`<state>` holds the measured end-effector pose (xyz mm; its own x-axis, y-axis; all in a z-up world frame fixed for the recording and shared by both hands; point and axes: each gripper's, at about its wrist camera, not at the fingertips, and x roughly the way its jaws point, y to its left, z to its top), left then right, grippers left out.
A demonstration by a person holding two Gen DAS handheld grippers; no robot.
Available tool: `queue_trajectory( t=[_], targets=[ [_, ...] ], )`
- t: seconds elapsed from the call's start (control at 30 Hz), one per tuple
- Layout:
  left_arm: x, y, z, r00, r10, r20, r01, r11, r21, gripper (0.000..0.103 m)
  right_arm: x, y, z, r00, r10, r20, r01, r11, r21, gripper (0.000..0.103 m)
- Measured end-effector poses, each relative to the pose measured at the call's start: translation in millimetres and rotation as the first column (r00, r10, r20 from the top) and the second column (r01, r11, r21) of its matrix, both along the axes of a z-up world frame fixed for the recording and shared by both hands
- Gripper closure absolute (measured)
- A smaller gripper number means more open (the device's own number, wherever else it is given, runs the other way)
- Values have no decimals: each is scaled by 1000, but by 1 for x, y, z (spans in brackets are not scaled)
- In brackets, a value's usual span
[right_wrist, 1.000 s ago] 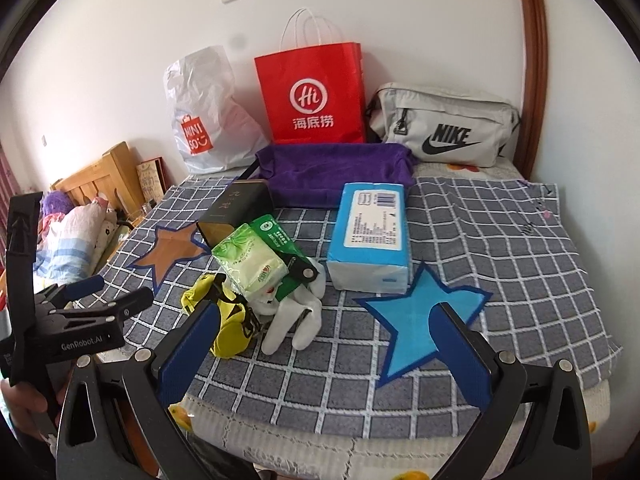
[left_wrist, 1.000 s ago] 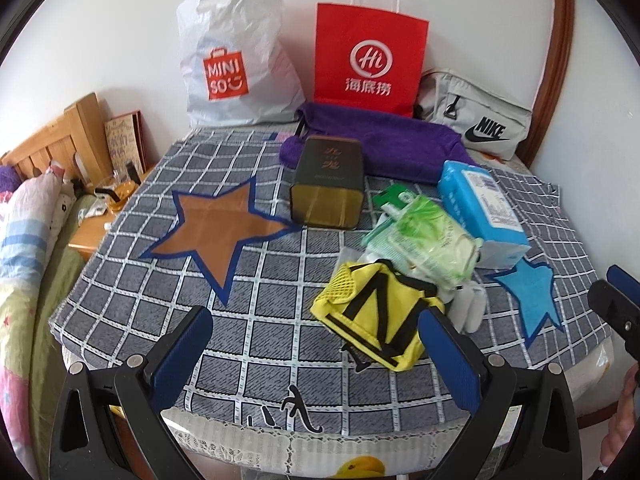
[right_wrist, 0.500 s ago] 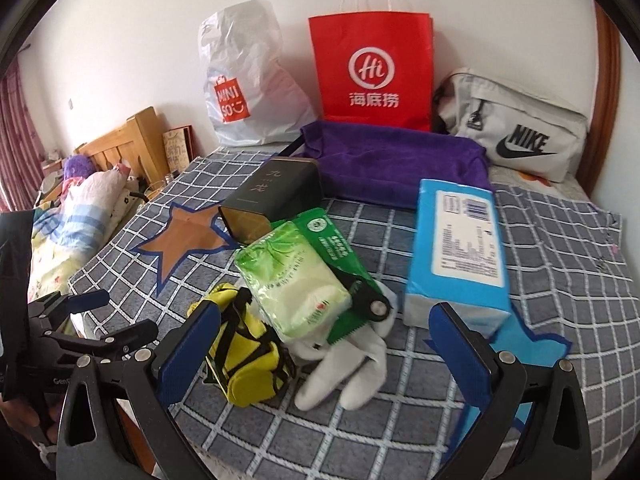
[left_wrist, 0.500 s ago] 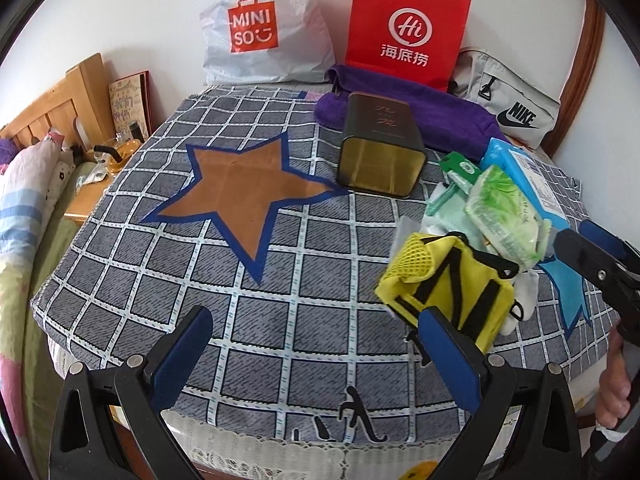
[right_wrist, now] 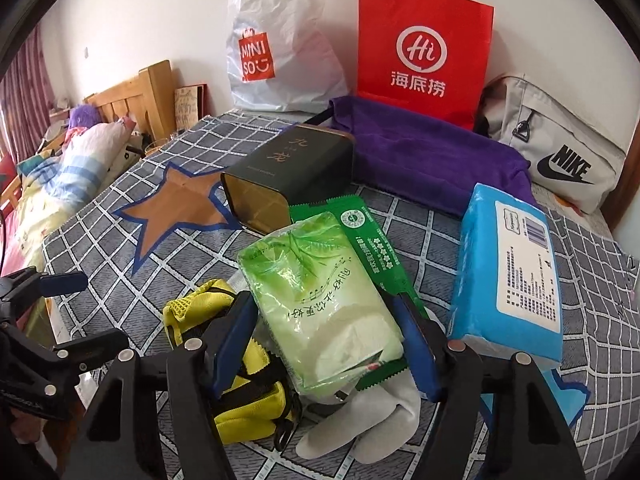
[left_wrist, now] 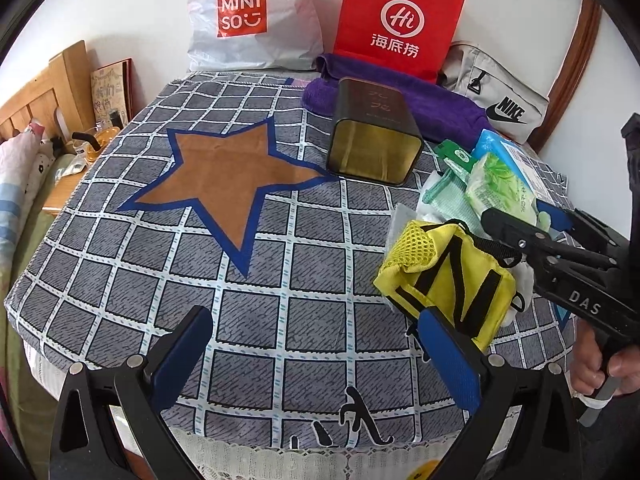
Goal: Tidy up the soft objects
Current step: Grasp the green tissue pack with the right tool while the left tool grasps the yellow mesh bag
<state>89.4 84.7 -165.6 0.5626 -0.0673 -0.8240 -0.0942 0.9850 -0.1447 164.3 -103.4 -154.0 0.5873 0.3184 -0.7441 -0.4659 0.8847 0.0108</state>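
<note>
A pile lies on the checked cloth [left_wrist: 280, 280]: a yellow mesh pouch [left_wrist: 444, 280], a light green tissue pack [right_wrist: 320, 304], a dark green packet [right_wrist: 372, 240], a white glove [right_wrist: 360, 424] and a blue tissue pack [right_wrist: 516, 276]. My right gripper [right_wrist: 328, 344] has its fingers on either side of the light green tissue pack, narrowed around it. It also shows in the left wrist view [left_wrist: 532, 236]. My left gripper [left_wrist: 316, 360] is open and empty at the table's front, its right finger [left_wrist: 448, 360] just before the yellow pouch.
A dark tin [left_wrist: 372, 140] lies on its side behind the pile. A purple towel [right_wrist: 432, 156], red paper bag [right_wrist: 424, 52], white Miniso bag [right_wrist: 276, 48] and grey Nike bag [right_wrist: 560, 148] stand at the back. A bed [right_wrist: 60, 184] is left.
My right gripper has moved forward and down over the pile and its fingers have narrowed around the light green tissue pack. My left gripper has moved closer to the table and to the left.
</note>
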Motion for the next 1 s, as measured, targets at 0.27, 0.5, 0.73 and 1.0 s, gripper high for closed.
queue_trajectory(
  t=[0.27,0.5,0.73,1.0],
  targets=[
    [7,-9,-5,1000,-17,19,18,1000,-25,0,-18,-21,27,998,1,56,-5,997,73,37],
    [23,-25,0,995,-53,81,55,998,-15,6,-40,-66,33,995,-80,57,73,991,109,37],
    [41,-43,-14,992,-114,53,116,993,-30,30,-51,-105,-1,982,-186,-25,187,982,38,37],
    [40,-44,-15,988,-149,46,151,987,-59,69,-44,-129,-41,955,-270,-123,272,962,-3,37]
  ],
)
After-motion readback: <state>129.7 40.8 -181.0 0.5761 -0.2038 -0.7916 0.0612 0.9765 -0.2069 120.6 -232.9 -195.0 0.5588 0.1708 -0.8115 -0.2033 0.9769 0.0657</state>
